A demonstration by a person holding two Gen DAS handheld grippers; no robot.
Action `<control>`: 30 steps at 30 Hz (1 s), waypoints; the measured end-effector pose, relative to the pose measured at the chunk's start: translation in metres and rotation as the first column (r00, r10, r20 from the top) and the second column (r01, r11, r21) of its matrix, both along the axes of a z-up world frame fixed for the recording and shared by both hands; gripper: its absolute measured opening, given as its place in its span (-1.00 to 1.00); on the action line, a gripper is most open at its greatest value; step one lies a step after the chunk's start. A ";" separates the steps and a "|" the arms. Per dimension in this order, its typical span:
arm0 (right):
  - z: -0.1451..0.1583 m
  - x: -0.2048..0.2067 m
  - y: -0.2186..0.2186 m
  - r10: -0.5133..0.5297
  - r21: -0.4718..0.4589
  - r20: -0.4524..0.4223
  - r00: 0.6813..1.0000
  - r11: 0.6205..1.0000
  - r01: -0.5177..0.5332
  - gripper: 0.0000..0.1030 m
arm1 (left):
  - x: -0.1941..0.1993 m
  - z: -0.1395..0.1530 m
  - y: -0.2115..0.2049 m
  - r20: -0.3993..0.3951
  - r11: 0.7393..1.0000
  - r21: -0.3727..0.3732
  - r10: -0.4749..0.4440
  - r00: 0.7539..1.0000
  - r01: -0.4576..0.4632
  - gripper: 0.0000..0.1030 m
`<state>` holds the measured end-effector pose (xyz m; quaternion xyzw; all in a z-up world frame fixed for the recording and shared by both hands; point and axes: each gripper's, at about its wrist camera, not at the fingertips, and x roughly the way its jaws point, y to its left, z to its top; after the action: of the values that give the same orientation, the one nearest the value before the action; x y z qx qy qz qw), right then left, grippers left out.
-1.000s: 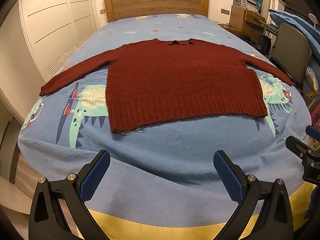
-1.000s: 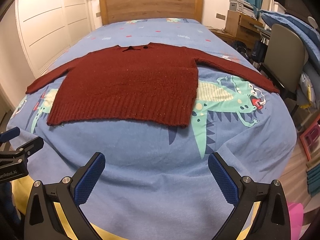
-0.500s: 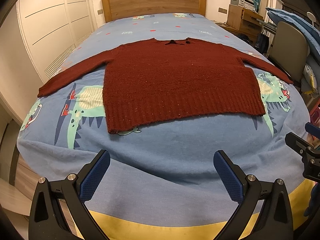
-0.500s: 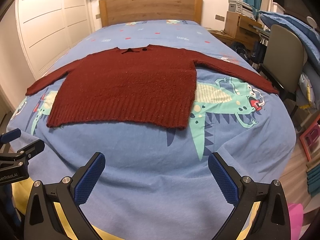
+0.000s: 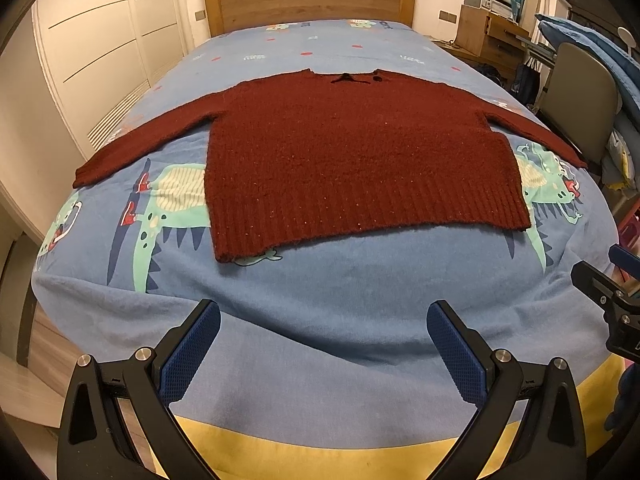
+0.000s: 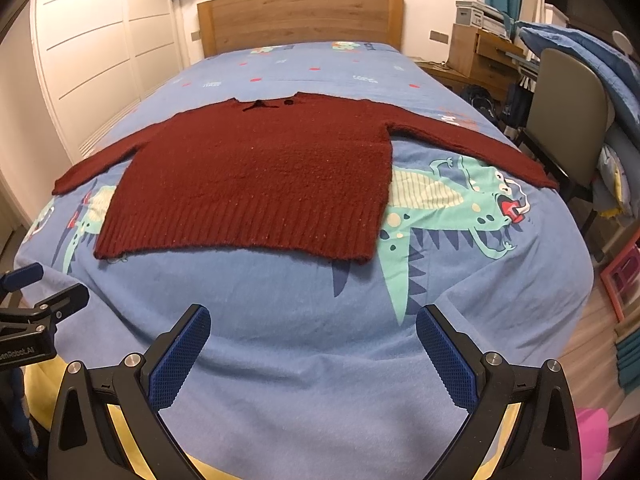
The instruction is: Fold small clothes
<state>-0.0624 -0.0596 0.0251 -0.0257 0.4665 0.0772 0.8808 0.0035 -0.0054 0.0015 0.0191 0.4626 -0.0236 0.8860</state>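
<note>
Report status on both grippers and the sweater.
Left gripper open, right gripper open, both empty. Dark red knit sweater flat on blue dinosaur bedspread, sleeves spread, unfolded. Nothing in the way.

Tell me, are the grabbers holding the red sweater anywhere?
No. The left gripper and right gripper are both open and empty. The sweater lies flat on the bed, untouched.

Sweater [image 5: 352,160] flat on bed [image 5: 320,300], mid-bed, sleeves out left and right. Headboard [image 5: 308,0] far. Wardrobe [image 5: 92,60] left. Chair [image 6: 568,108] right, desk [image 6: 480,56] behind, probably. Both grippers near, foot end, off sweater.
</note>
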 end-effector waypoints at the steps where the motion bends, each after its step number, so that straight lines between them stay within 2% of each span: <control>1: 0.000 0.001 0.000 0.001 0.001 0.000 1.000 1.000 -0.001 1.00 | 0.000 0.000 0.000 0.000 1.000 0.002 0.001 1.000 -0.001 0.98; 18: 0.003 0.010 0.000 0.029 0.033 0.008 1.000 0.999 -0.029 1.00 | 0.001 0.015 0.005 -0.002 0.998 0.021 0.052 0.999 -0.052 0.98; 30: 0.005 0.019 -0.002 0.054 0.070 0.008 0.998 0.996 -0.055 1.00 | 0.006 0.021 0.014 -0.055 0.992 0.017 0.124 0.991 -0.123 0.98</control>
<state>-0.0430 -0.0611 0.0303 -0.0076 0.4599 0.1176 0.8801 0.0095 0.0088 0.0221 -0.0043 0.4878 0.0337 0.8723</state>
